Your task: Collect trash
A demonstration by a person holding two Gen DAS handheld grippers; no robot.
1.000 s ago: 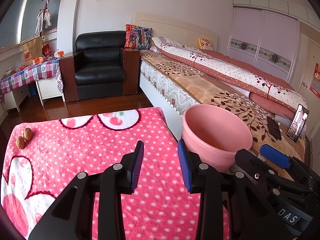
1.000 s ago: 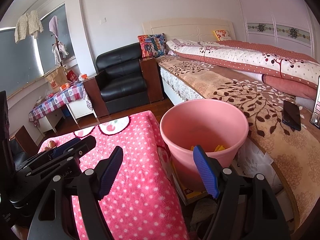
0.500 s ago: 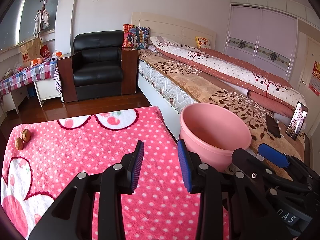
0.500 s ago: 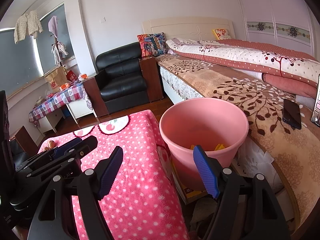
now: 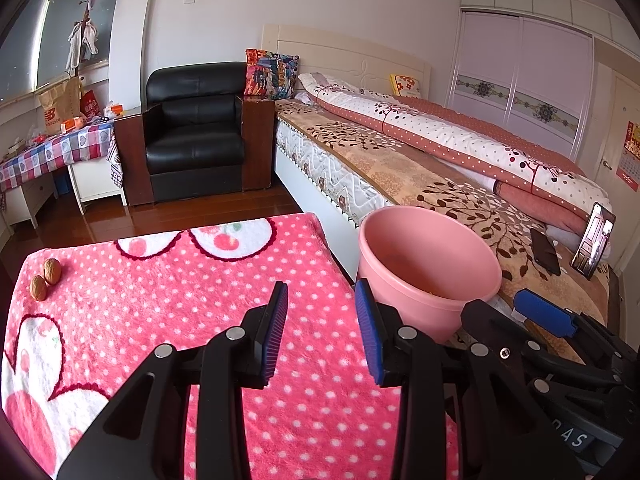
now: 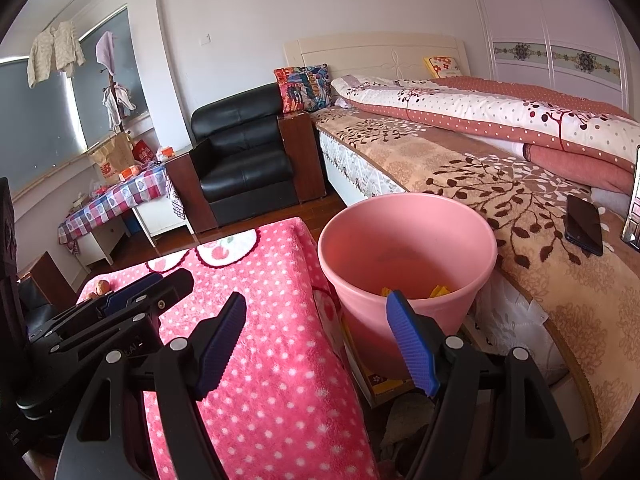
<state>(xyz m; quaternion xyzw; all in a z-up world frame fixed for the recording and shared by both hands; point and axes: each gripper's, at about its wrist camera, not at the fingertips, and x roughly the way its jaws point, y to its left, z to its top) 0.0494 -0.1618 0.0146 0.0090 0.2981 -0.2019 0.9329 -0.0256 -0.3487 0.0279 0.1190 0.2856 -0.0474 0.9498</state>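
My left tool (image 5: pixel 322 334) is parted to a moderate gap with nothing between its blue pads, poised over the pink dotted blanket (image 5: pixel 200 312) that covers the worktop. My right tool (image 6: pixel 316 344) stands wider apart, also empty, straddling the worktop's edge and the near rim of the pink bucket (image 6: pixel 408 240).

The risk I see is with the reach. The only loose pieces left on the blanket are two walnuts (image 5: pixel 46 278), touching each other at the far left corner, well apart from both tools. They are round and hard, so I judge a pinch slightly off centre could squirt one off the edge onto the wooden floor. The plush pile may also catch a pad tip if I come in too low. Carrying one across to the bucket means crossing the whole worktop, and a weak grip could drop it short, into the gap beside the bed (image 6: pixel 460 168).

The walnuts look brown, wrinkled and whole, though I can't tell whether they are intact nuts or empty shells. The bucket stands upright between worktop and bed, with yellow scraps (image 6: pixel 438 291) at its bottom.
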